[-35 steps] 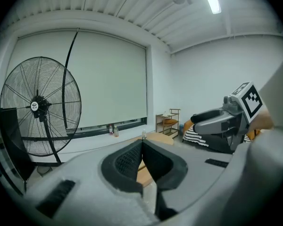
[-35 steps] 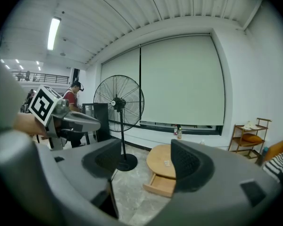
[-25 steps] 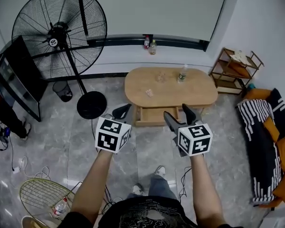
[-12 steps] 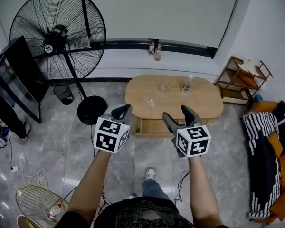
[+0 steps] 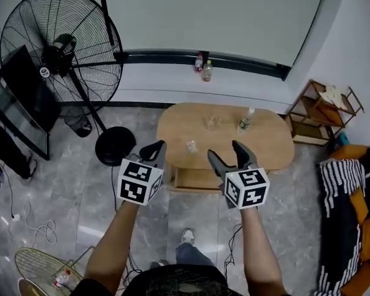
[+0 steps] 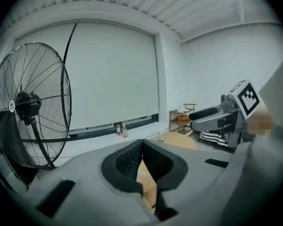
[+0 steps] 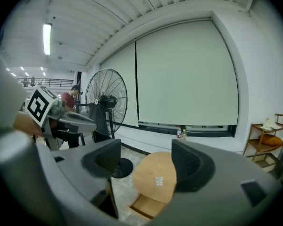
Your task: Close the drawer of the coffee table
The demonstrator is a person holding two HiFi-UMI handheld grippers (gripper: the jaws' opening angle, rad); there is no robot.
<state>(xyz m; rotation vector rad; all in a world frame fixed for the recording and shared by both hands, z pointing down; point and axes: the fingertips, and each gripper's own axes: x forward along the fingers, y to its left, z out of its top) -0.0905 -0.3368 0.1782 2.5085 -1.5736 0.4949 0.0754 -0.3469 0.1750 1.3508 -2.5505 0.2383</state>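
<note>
- Drawer [image 5: 194,179] of the table [image 5: 268,142]: pulled out at the front, same as a second ago; low in the middle of the head view, between the two grippers.
- Both grippers closer to the table than a second ago; tips now overlapping its front edge in the head view, short of it before.
- Left gripper [image 5: 154,148]: jaws together, nothing between them; not touching the drawer.
- Right gripper [image 5: 227,153]: jaws apart, nothing held; table and drawer visible through the gap in the right gripper view, ahead and below.
- Fan [image 5: 55,48] further left in the head view than before; its base [image 5: 115,145] just off the table's left end, near the left gripper.
- Bare floor [image 5: 191,209] in front of the drawer, open for moving; only a shoe [image 5: 188,235] further back.
- Shelf [image 5: 330,106] and sofa [image 5: 351,214] off the right end, apart from the table.
- On the top: bottle [image 5: 245,120] and glass [image 5: 211,122] mid-table, small packet [image 5: 191,145] nearest the front edge.
- Drawer's right part hidden behind the right gripper in the head view; inside too small to make out.
- Left gripper view: only a sliver of wood below the closed pads.
</note>
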